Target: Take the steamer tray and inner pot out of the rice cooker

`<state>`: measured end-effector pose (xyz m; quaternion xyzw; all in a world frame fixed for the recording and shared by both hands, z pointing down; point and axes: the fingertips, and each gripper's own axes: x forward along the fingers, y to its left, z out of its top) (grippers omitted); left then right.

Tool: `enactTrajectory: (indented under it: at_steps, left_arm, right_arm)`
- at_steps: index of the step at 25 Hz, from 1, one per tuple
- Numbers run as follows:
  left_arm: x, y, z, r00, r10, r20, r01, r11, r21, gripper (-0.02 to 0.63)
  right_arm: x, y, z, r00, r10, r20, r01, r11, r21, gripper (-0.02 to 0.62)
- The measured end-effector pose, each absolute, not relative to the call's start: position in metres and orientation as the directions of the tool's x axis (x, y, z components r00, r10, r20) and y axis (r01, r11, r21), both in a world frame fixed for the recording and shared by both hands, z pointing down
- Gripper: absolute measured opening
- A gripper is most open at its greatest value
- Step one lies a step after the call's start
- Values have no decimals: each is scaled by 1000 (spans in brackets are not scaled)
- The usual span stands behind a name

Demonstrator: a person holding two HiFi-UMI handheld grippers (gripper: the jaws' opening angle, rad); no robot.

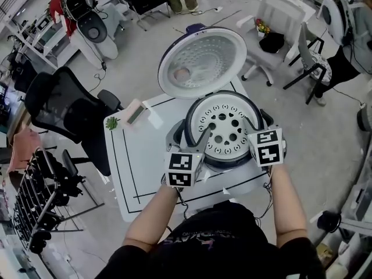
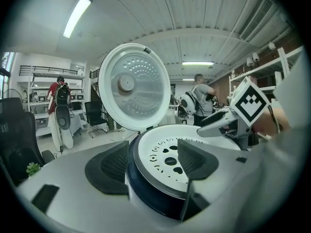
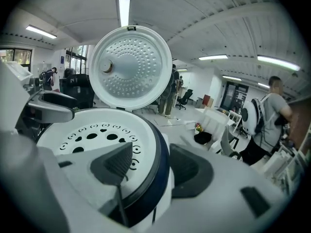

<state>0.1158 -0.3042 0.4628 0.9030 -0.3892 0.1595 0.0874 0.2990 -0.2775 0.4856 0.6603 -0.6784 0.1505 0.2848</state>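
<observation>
The rice cooker (image 1: pixel 224 156) stands on the table with its lid (image 1: pixel 203 60) swung up. The white steamer tray (image 1: pixel 224 129), pierced with holes, sits in its top; the inner pot beneath is hidden. My left gripper (image 1: pixel 196 133) is open, its jaws straddling the tray's left rim, one outside the dark blue band, one over the tray. My right gripper (image 1: pixel 257 122) is open astride the right rim in the same way. In the left gripper view the left gripper (image 2: pixel 155 166) spans the tray (image 2: pixel 167 157). In the right gripper view the right gripper (image 3: pixel 150 171) spans the tray (image 3: pixel 92 140).
The white table (image 1: pixel 133 179) carries black outline marks, a small green plant (image 1: pixel 111 122) and a flat box (image 1: pixel 135 114) at its far left. A black office chair (image 1: pixel 58 115) stands left of the table, white chairs (image 1: pixel 273 16) behind. People stand in the background.
</observation>
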Motion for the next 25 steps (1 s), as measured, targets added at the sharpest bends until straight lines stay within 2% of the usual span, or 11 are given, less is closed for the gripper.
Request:
enactTrajectory:
  at_steps: [4, 12, 25]
  left_arm:
    - [114, -305, 470, 646, -669, 367, -728, -685, 31, 304]
    - [117, -308, 473, 653, -657, 376, -718, -695, 31, 304]
    - [117, -298, 466, 668, -649, 364, -703, -711, 22, 302]
  right_arm:
    - [298, -280, 496, 74, -768, 636, -966, 104, 237, 239]
    - [303, -281, 498, 153, -745, 649, -923, 127, 364, 170]
    - [299, -265, 466, 185, -845, 502, -930, 13, 366, 89]
